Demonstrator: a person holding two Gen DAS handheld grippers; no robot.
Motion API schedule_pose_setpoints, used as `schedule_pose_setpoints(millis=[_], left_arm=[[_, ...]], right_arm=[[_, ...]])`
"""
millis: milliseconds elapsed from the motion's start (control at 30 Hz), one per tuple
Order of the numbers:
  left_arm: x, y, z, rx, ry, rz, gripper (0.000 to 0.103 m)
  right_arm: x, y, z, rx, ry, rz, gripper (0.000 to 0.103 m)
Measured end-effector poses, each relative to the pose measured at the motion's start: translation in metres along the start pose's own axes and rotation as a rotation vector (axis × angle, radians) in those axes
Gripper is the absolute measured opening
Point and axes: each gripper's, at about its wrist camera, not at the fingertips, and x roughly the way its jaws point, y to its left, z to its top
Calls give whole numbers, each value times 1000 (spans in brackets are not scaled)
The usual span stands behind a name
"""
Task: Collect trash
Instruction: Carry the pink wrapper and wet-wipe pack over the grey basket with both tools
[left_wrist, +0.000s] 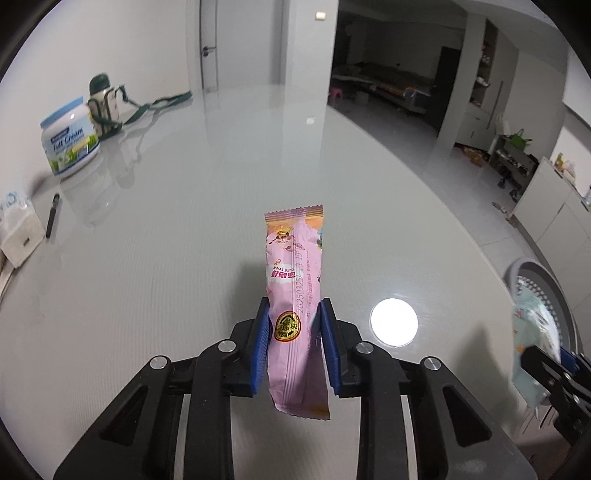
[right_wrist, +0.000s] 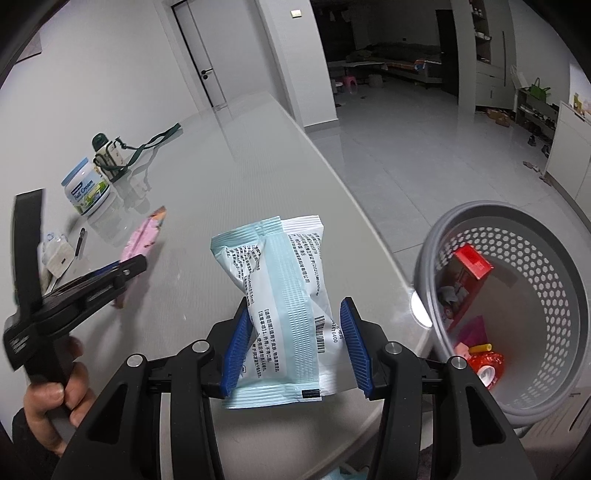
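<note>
Left wrist view: the left tool (left_wrist: 293, 332) pinches a pink snack wrapper (left_wrist: 293, 280) between its blue pads, the pack standing up out of the jaws toward twelve o'clock over the pale glossy counter (left_wrist: 184, 240). At about ten o'clock stand a tub of milk powder (left_wrist: 70, 142) and a green-capped bottle (left_wrist: 103, 101), with a black pen (left_wrist: 53, 216) at nine; none of these looks like trash. At four o'clock the grey basket (left_wrist: 532, 266) shows beyond the counter's edge. Right wrist view: the right tool (right_wrist: 293, 343) is closed on a pale blue and white packet (right_wrist: 280, 291), its jaws held partly apart by the packet's bulk, so the sides crumple inward. The perforated basket (right_wrist: 432, 240) sits at three to four o'clock, below the counter's rim, already holding a red box (right_wrist: 474, 262) and other scraps. At nine o'clock the left tool (right_wrist: 129, 267) appears with the pink wrapper (right_wrist: 146, 232), gripped by a hand (right_wrist: 55, 398). Both pieces seem secured, so the step in hand is probably carrying them to the basket. To do it well, bring each tool over the basket's mouth, not just its rim, and only then release. Light film can cling to a pad or drift, so a low release should help.
</note>
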Motion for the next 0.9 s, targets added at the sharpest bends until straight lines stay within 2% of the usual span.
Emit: schedule_pose_setpoints(millis=[233, 367, 533, 733, 900], left_arm=[[-19, -36, 1, 56, -17, -97, 27], [-27, -71, 5, 106, -34, -148, 27], [-43, -124, 6, 181, -54, -247, 27], [-59, -179, -4, 285, -59, -346, 27], [-63, -218, -15, 360, -47, -397, 27]], right_arm=[[-15, -30, -9, 52, -11, -53, 47], [-34, -57, -16, 98, -34, -99, 47], [-67, -101, -30, 191, -83, -168, 47], [-97, -143, -53, 295, -134, -231, 47], [-113, -174, -70, 368, -154, -271, 47]])
